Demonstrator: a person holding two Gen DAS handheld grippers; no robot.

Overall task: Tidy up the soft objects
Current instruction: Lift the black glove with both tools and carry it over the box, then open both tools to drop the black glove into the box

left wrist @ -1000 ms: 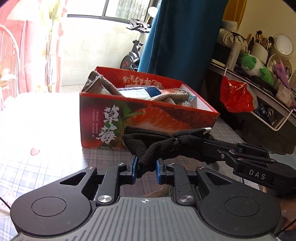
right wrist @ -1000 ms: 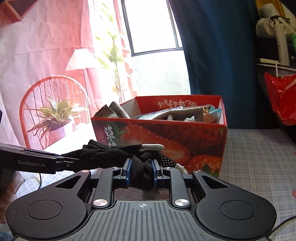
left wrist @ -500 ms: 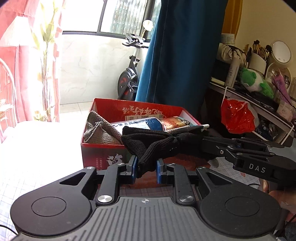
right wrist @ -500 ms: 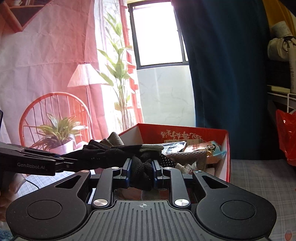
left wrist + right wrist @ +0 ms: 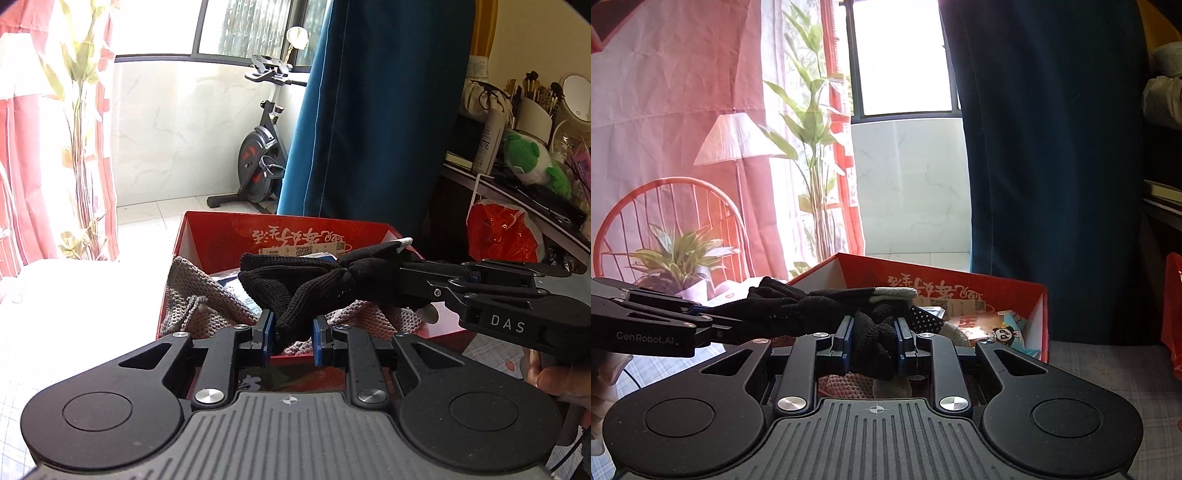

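**Both claws hold black glove over red box**

Left claw [image 5: 291, 334] is clamped on one end of the black knit glove [image 5: 295, 284]; blue pads pinch the bunched fabric between them. Right claw [image 5: 874, 341] is clamped on the other end of the same glove [image 5: 798, 310], fabric wadded between its pads. Glove is stretched between the two claws, held in the air above the open red strawberry box [image 5: 295, 230], not touching the contents. A grey fingertip of the glove [image 5: 897, 292] sticks out near the right claw.

The box [image 5: 960, 280] sits on the desk [image 5: 1108, 365], which has a checked cloth. Inside the box: a grey knit cloth [image 5: 192, 295] draped at the near left wall, plus snack packets [image 5: 1004, 330] toward the far side.

Background: blue curtain [image 5: 376, 110], exercise bike [image 5: 262, 147], red plastic bag [image 5: 502, 236] hanging off a cluttered shelf, green plush toy [image 5: 532, 162] on that shelf.
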